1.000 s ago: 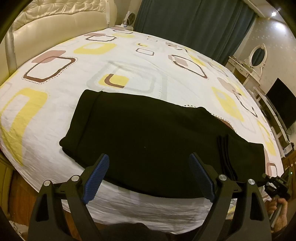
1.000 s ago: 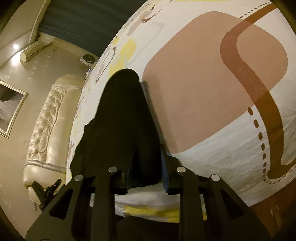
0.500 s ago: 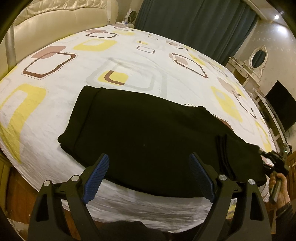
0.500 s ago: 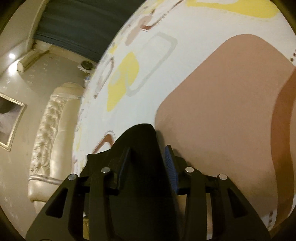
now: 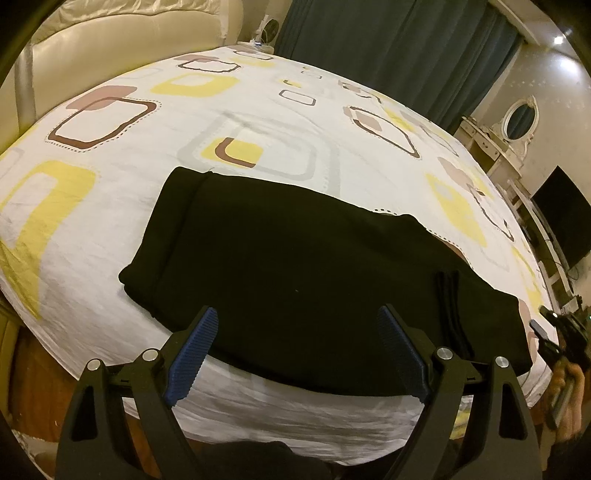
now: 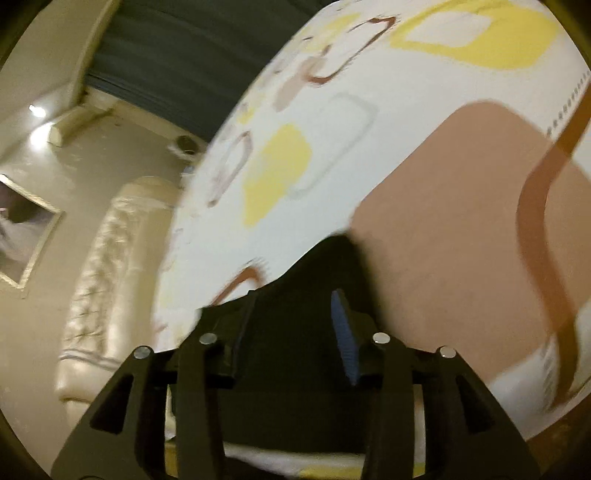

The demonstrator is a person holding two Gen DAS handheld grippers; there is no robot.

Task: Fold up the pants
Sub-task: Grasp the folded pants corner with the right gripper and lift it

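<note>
Black pants [image 5: 295, 258] lie folded lengthwise across the near part of the bed, one end at the left and the other at the right. My left gripper [image 5: 295, 350] is open and empty, hovering over their near edge. In the right wrist view the pants [image 6: 314, 288] lie between the fingers of my right gripper [image 6: 291, 325]; the jaws stand a little apart around the cloth, and the frame is blurred. That gripper also shows at the far right of the left wrist view [image 5: 554, 332], at the right end of the pants.
The bed sheet [image 5: 110, 206] is white with yellow, brown and grey squares. A padded headboard [image 5: 92, 33] is at the left, dark curtains [image 5: 388, 44] behind. A dresser with an oval mirror [image 5: 521, 118] and a TV [image 5: 561, 218] stand at the right.
My right gripper's jaws have spread from a tight pinch on the pants end, and it has tilted up and drawn back. My left gripper drifted slightly toward the bed and stayed open.
</note>
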